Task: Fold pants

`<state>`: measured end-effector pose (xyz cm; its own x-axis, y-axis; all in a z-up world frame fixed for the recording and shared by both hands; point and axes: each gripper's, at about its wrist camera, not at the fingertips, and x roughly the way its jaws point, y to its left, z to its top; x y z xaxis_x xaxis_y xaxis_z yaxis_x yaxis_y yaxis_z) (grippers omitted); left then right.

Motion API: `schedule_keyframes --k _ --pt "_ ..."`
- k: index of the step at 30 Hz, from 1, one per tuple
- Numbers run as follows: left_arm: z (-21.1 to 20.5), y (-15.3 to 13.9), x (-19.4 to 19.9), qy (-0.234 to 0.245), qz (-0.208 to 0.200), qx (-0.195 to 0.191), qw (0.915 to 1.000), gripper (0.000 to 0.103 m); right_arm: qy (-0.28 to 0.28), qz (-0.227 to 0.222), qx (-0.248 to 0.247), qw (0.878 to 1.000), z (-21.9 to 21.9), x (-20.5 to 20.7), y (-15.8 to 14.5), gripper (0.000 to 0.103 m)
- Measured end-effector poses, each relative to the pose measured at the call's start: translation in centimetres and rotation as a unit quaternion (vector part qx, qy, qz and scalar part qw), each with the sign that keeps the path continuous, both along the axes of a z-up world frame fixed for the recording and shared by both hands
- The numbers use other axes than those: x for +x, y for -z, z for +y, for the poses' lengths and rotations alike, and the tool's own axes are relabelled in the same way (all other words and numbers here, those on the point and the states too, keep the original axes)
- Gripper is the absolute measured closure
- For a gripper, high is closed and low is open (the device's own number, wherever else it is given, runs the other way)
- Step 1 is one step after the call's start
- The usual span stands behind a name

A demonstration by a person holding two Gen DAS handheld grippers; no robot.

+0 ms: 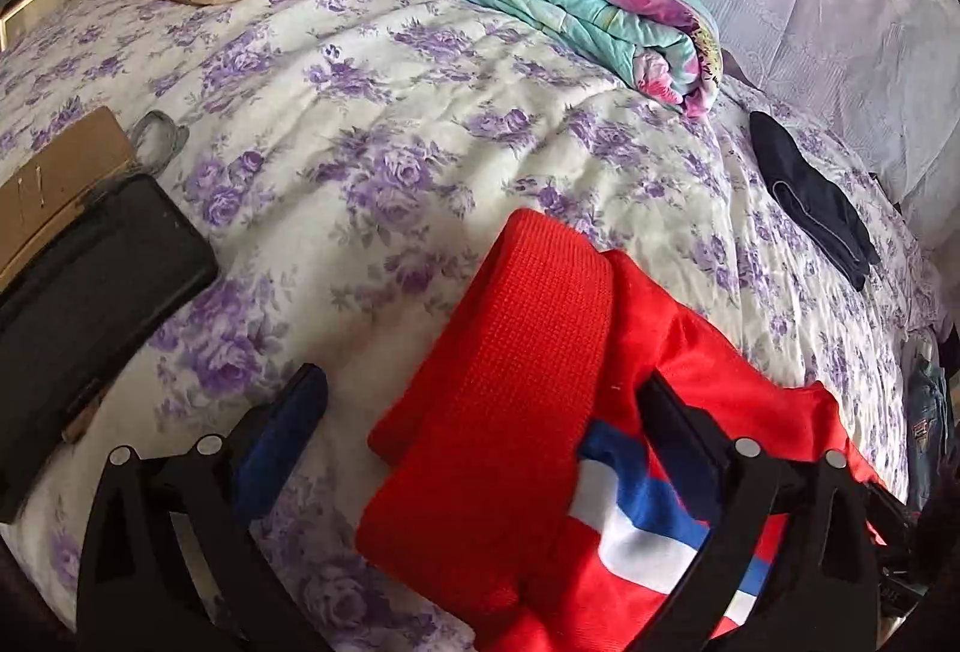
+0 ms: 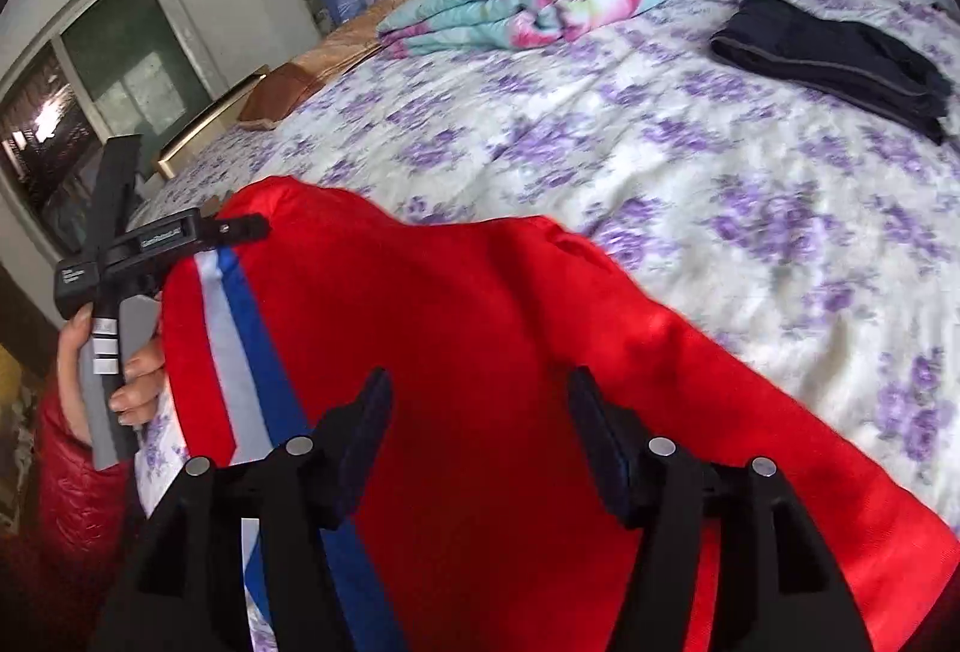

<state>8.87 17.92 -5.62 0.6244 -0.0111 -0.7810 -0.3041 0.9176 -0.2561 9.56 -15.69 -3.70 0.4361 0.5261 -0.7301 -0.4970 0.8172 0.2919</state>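
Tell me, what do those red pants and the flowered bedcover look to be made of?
Red pants: likely smooth synthetic sportswear cloth with a slight sheen; the cuff looks ribbed knit.
Bedcover: soft matte quilted fabric, perhaps cotton, puckered, with printed purple flowers.

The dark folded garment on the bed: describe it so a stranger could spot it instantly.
Start at the bed with the purple-flowered cover. Near its far side lies a folded turquoise and pink floral quilt; to the right of it, lying apart on the cover, is the dark folded garment. It is the only plain navy-black item there, unlike the bright red pants nearer the camera.
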Motion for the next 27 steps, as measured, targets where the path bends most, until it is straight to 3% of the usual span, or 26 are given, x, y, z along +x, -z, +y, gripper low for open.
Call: schedule_keyframes --k 3,5,7,9,10,11,14,16,18,19,22,25,27 --pt "-2.2 -2.4 -2.4 0.002 -0.045 0.094 0.9945 0.004 0.017 -0.035 0.034 0.999 -2.9 -2.9 -2.2 0.036" --pt "-2.5 -4.3 -4.3 -0.009 -0.089 0.136 0.9866 0.004 0.011 -0.039 0.057 0.998 -4.5 -5.2 -2.9 0.025" --pt "-1.8 -5.9 -5.2 -0.007 -0.118 0.107 0.9872 0.004 0.006 -0.027 0.042 0.999 -5.1 -6.3 -2.1 0.022" --pt "-1.9 -6.7 -5.7 0.042 -0.141 0.032 0.9886 0.005 0.005 0.018 0.017 1.000 -5.0 -6.0 0.2 0.021" --pt "-2.6 -6.7 -5.3 0.072 -0.138 0.012 0.9877 0.005 0.005 0.027 0.023 0.999 -5.3 -5.8 1.0 0.021" --pt "-3.6 -6.2 -4.9 0.090 -0.127 0.017 0.9876 0.005 0.008 0.025 0.044 0.999 -5.8 -5.9 0.9 0.022" --pt "-6.8 -2.5 -2.1 0.079 -0.038 0.114 0.9897 0.005 0.058 0.016 0.085 0.995 -8.8 -6.7 -0.8 0.022" --pt "-7.4 -0.4 -1.2 0.059 0.003 0.134 0.9892 0.005 0.095 0.001 0.113 0.989 -12.5 -8.2 -1.8 0.022" --pt "-7.9 -1.3 -2.0 0.054 -0.026 0.143 0.9880 0.005 0.168 -0.010 0.124 0.978 -17.4 -10.2 -2.5 0.022" --pt "-8.0 -2.1 -2.6 0.057 -0.045 0.128 0.9892 0.005 0.210 -0.011 0.134 0.968 -20.3 -11.6 -2.6 0.022" --pt "-8.8 -4.3 -3.6 0.103 -0.106 0.042 0.9881 0.005 0.324 0.006 0.174 0.930 -27.9 -15.7 -1.8 0.024" --pt "-11.9 -4.9 -3.3 0.174 -0.139 -0.012 0.9749 0.005 0.359 0.037 0.232 0.903 -31.6 -17.5 -0.4 0.029" --pt "-14.4 -3.4 -2.0 0.204 -0.115 -0.014 0.9720 0.005 0.375 0.045 0.238 0.895 -32.3 -17.3 0.2 0.029"
